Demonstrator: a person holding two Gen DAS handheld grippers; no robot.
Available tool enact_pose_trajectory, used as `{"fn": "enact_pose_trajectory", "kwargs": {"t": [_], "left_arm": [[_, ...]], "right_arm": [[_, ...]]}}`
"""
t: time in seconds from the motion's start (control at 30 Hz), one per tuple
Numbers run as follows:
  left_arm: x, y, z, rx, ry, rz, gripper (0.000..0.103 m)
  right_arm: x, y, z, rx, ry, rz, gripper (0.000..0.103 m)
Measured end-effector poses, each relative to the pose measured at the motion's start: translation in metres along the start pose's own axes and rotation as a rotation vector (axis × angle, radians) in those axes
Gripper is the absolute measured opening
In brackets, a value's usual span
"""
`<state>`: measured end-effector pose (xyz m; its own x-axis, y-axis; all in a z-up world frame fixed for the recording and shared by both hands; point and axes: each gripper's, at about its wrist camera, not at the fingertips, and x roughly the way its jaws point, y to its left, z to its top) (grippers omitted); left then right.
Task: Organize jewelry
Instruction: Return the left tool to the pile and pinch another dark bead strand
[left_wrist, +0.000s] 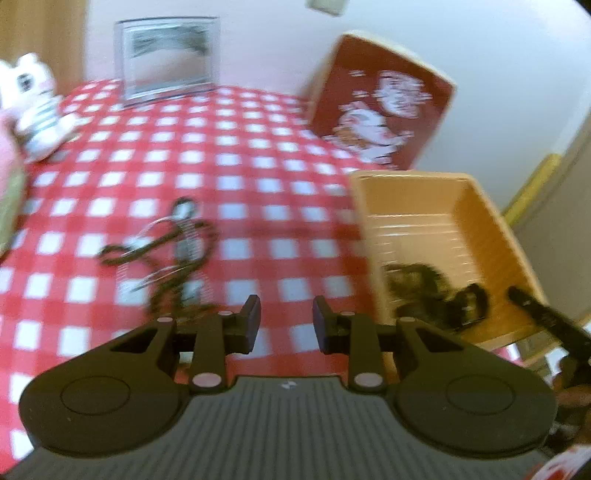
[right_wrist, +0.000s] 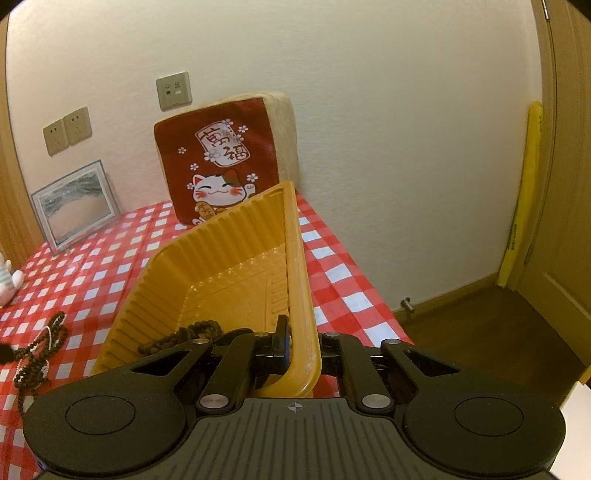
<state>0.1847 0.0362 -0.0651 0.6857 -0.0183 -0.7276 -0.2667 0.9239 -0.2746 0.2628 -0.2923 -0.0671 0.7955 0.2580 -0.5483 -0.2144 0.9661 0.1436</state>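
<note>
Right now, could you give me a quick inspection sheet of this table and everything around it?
Surface: red-and-white checked cloth.
Job's things: orange tray tilted up, dark beads inside; more bead strings loose on the cloth.
Clutter: cat cushion against the wall, picture frame, plush toy.
Grippers: right gripper shut on the tray's rim; left gripper open, nothing between its jaws.
Cables: nothing seen.
Surroundings: wall sockets, wooden door, yellow roll in the corner.

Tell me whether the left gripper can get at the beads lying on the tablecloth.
Probably yes: the left gripper is open and empty, and the loose beads lie uncovered on the tablecloth just ahead.
</note>
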Motion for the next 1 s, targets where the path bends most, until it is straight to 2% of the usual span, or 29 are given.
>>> {"fn": "enact_pose_trajectory", "kwargs": {"t": [0.23, 0.37, 1.0], "left_arm": [[-0.009, 0.039, -0.013, -0.051, 0.031, 0.131, 0.027], [-0.013, 0.049, -0.015, -0.058, 0.03, 0.166, 0.027], [0.001, 0.056, -0.018, -0.035, 0.041, 0.166, 0.027]], "right_arm": [[0.0, 0.001, 0.0, -0.004, 0.0, -0.002, 0.006], [0.0, 0.001, 0.0, -0.009, 0.001, -0.004, 0.006], [0.0, 0.002, -0.001, -0.01, 0.003, -0.009, 0.006]]}}
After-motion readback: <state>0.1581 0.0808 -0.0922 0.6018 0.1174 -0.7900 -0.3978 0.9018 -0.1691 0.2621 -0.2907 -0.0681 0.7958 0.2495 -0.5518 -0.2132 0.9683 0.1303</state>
